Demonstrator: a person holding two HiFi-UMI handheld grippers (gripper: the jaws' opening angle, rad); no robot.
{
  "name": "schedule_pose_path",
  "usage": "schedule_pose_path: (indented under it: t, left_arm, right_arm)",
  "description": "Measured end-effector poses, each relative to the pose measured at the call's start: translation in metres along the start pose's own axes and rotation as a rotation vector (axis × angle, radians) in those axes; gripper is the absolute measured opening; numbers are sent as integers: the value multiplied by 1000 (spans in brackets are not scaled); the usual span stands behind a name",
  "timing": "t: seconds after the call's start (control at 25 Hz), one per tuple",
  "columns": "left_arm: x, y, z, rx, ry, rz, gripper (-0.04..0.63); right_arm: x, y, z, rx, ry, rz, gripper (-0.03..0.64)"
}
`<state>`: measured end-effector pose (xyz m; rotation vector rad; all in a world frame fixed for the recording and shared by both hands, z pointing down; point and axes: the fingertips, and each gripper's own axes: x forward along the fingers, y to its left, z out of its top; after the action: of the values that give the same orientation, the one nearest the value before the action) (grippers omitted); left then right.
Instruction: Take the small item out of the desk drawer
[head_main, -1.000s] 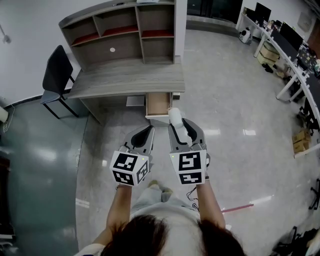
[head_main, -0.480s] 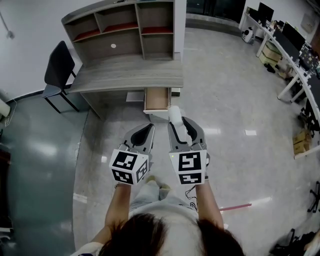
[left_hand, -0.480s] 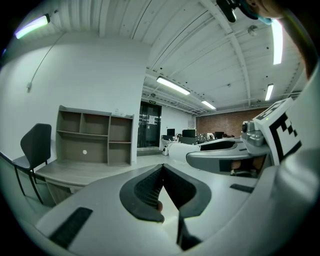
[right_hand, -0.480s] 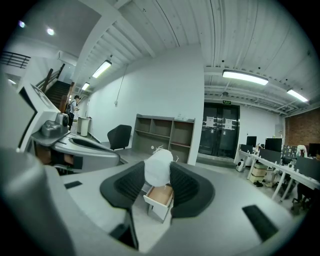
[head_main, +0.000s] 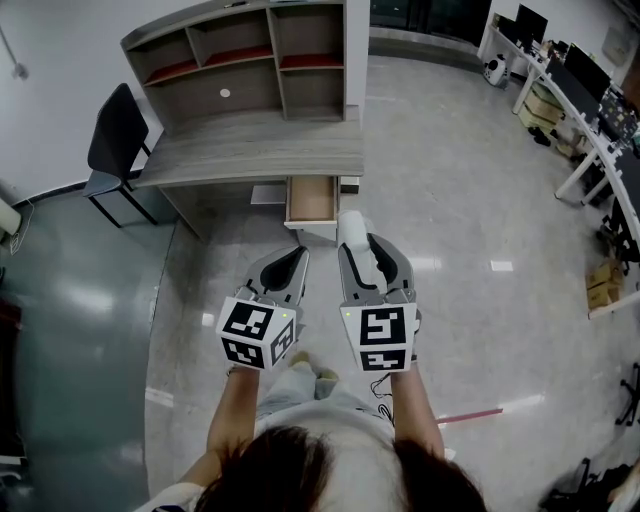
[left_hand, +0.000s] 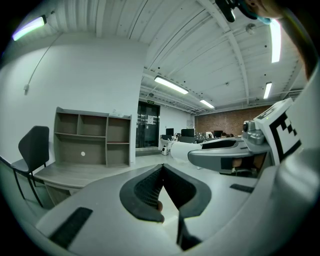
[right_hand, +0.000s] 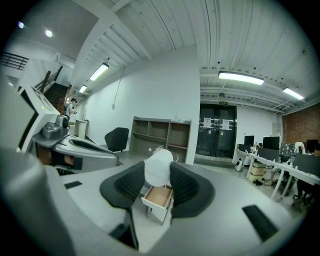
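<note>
The person is standing on the glossy floor (head_main: 470, 200) in front of the desk (head_main: 250, 150), holding both tools out side by side at about the same height. The right gripper (head_main: 365, 248) is clamping a small white item (head_main: 350, 228) between its jaws. In the right gripper view the pale, rounded item (right_hand: 159, 162) is sitting squeezed between the two dark ribbed pads and bulging up above them (what it is made of is hard to tell). The left gripper (head_main: 290, 262) is carrying nothing. In the left gripper view its jaws are meeting at their tips, with only floor and desk showing beyond them.

The item is hanging in the air over the floor, out of the drawer (head_main: 312, 200) and just in front of it in the head view. The drawer is standing pulled out below the desk's front edge, near its right corner, with its wooden bottom showing bare. A shelf unit (head_main: 240, 60) is running along the desk's back edge. A dark chair (head_main: 110, 140) is standing at the desk's left end.
</note>
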<state>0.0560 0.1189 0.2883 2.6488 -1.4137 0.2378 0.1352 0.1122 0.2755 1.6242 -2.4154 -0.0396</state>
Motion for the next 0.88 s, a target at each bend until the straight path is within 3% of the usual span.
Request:
schedule_pose_path:
  t: [0.88]
  left_arm:
    - [17, 46, -1, -16, 10, -11, 15]
  right_arm:
    - [47, 9, 3, 5, 19, -8, 170]
